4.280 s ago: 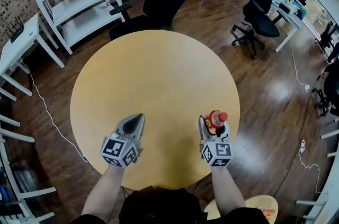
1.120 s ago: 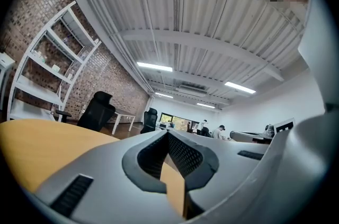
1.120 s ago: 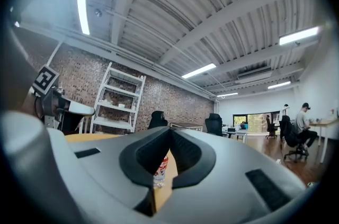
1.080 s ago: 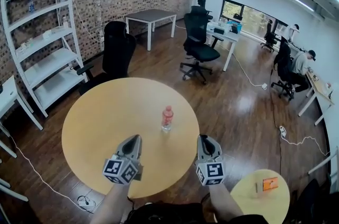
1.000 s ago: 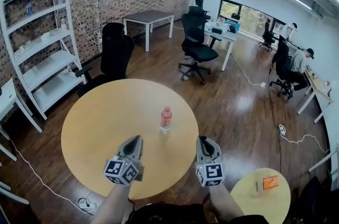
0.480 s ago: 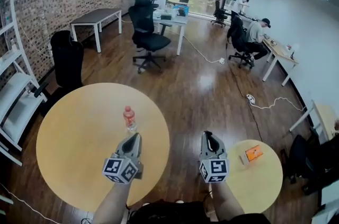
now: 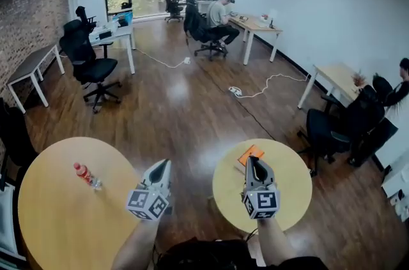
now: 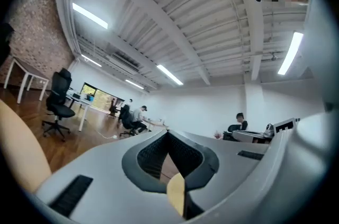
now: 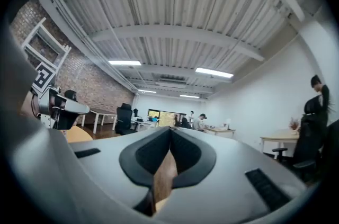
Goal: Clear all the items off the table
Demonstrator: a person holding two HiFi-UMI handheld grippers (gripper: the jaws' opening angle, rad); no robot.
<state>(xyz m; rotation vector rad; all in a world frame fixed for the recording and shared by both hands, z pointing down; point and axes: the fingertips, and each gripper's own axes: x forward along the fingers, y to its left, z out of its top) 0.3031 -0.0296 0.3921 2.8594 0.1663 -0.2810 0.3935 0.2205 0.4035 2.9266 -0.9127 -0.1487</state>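
Head view: large round wooden bench (image 7: 51,224) at lower left carries one thing, a clear plastic bottle with red cap and red label (image 7: 86,175), sitting toward the near-right part of the top; upright or tipped is hard to call at this edge of the lens. A small round wooden bench (image 7: 287,186) at lower right carries a flat orange card-like item (image 7: 251,154) near its far-left rim. Left gripper (image 7: 165,163) is held over the dark wood floor (image 7: 192,103) in the gap between the two benches, near the big bench's right edge but apart from the bottle. Right gripper (image 7: 251,161) is held over the small bench, with the orange item showing just past its tip; no contact that I can see. Left gripper view: jaws closed tip to tip, nothing between them, pointing out at the room and ceiling. Right gripper view: same, jaws together and empty, pointing level across the office. Progress, my read: not done. The bottle is on the big bench top and neither gripper has hold of anything. If the big bench is the one to clear, the bottle is the only thing left there, so one pick and carry-off remains. Whether the orange item on the small bench counts as something to clear or was parked there, the pictures don't settle.
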